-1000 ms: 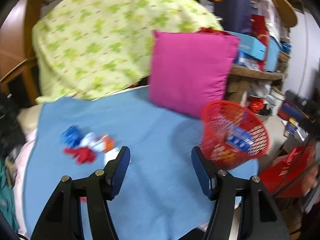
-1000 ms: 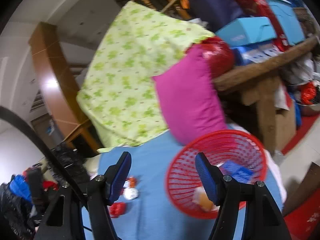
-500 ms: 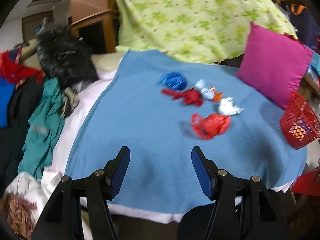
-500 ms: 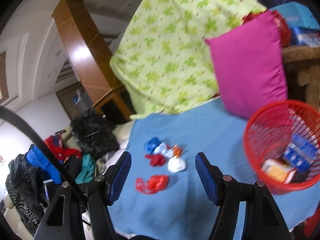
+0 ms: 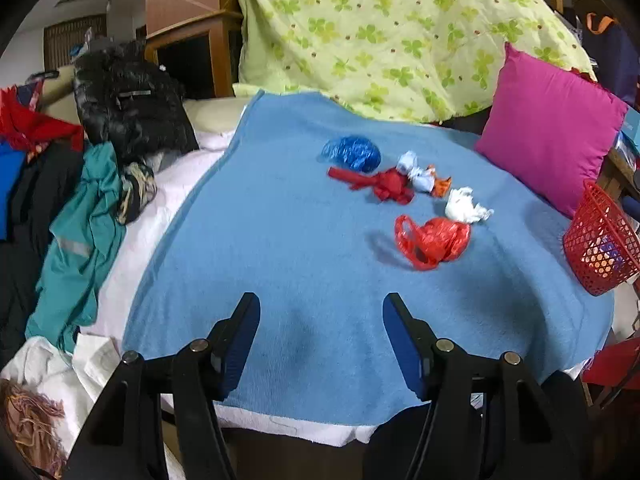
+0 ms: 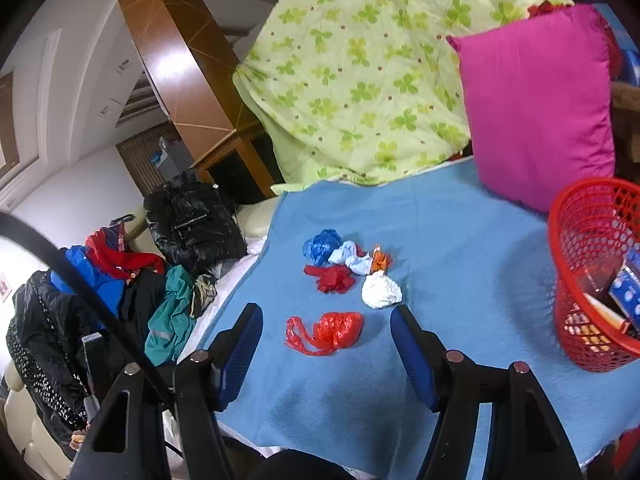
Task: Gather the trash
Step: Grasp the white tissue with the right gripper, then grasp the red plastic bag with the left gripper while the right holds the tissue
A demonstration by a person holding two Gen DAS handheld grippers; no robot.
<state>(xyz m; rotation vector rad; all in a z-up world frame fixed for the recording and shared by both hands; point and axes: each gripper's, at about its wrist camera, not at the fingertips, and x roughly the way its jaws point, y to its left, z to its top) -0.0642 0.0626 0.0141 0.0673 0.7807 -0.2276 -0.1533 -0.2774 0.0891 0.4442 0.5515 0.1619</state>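
Red plastic bag (image 6: 326,332) lies mid-frame between the right gripper (image 6: 326,354)'s wide, empty fingers, likely the next pick; left gripper (image 5: 320,342) likewise gapes empty.

A blue blanket (image 5: 280,240) carries crumpled plastic bags (image 5: 432,240) and a red basket (image 5: 600,248).

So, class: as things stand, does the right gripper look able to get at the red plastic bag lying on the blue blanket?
Probably yes. The right gripper is open and empty, the red plastic bag lies just ahead between its fingers' lines, alone on the blue blanket, apart from the other wads.
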